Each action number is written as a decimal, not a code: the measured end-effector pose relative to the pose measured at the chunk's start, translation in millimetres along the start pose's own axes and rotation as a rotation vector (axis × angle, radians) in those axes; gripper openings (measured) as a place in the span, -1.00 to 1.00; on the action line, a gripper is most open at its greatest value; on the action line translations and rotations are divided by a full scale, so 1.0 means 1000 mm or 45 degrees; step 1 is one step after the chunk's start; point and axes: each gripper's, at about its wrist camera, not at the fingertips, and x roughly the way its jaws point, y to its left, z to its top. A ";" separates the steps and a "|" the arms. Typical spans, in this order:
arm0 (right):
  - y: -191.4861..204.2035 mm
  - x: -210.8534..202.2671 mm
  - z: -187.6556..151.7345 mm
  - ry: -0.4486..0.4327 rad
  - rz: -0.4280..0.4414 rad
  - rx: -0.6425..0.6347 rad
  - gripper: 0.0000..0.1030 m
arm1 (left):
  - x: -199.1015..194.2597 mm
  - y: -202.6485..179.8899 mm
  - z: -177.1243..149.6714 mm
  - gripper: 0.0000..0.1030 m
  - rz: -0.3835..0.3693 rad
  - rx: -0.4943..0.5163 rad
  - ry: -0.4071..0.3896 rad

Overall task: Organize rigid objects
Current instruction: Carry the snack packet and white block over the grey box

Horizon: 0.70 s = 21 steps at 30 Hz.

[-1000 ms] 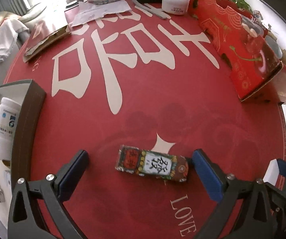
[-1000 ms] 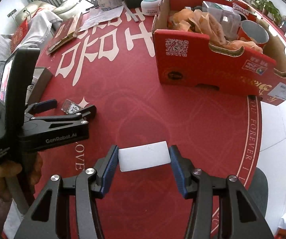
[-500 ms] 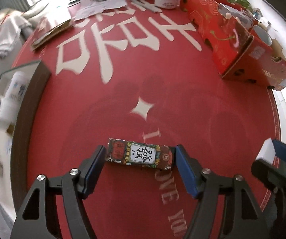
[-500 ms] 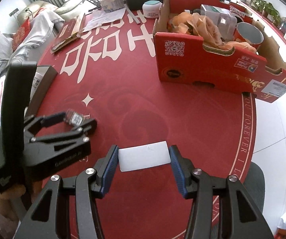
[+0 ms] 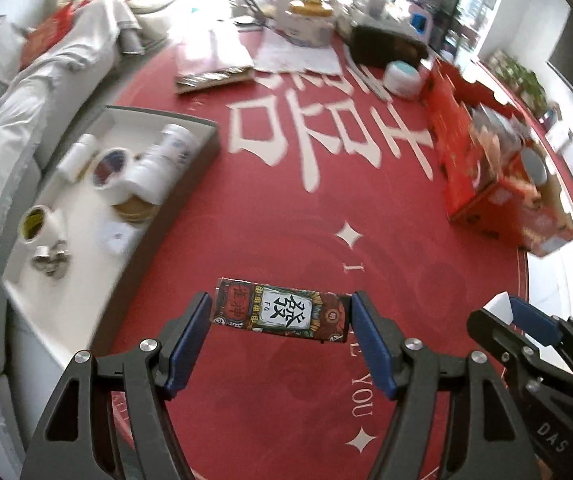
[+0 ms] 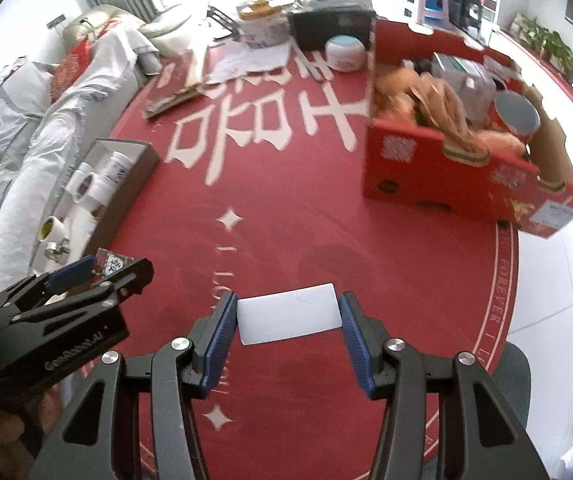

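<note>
While the patterned box sits crosswise between your left gripper's blue pads, clamped at both ends above the red tablecloth, your right gripper grips a white block. The tray's contents are blurred.

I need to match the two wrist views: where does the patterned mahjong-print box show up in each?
Left wrist: patterned box, low centre, clamped endwise between the left tongs.
Right wrist: the same box, small at left edge, in those tongs.
Shared landmark: the white star on the red tablecloth, up and right of the box in both.
</note>
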 end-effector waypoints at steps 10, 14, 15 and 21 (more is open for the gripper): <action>0.038 -0.023 0.017 -0.086 0.049 -0.095 0.02 | -0.044 0.035 -0.002 0.42 0.099 -0.132 -0.075; 0.056 -0.026 0.023 -0.095 0.079 -0.138 0.02 | -0.059 0.054 -0.004 0.42 0.127 -0.203 -0.104; 0.059 -0.027 0.025 -0.098 0.087 -0.146 0.02 | -0.064 0.059 -0.004 0.42 0.132 -0.224 -0.114; 0.091 -0.046 0.054 -0.155 0.174 -0.203 0.02 | -0.110 0.099 0.010 0.42 0.223 -0.390 -0.249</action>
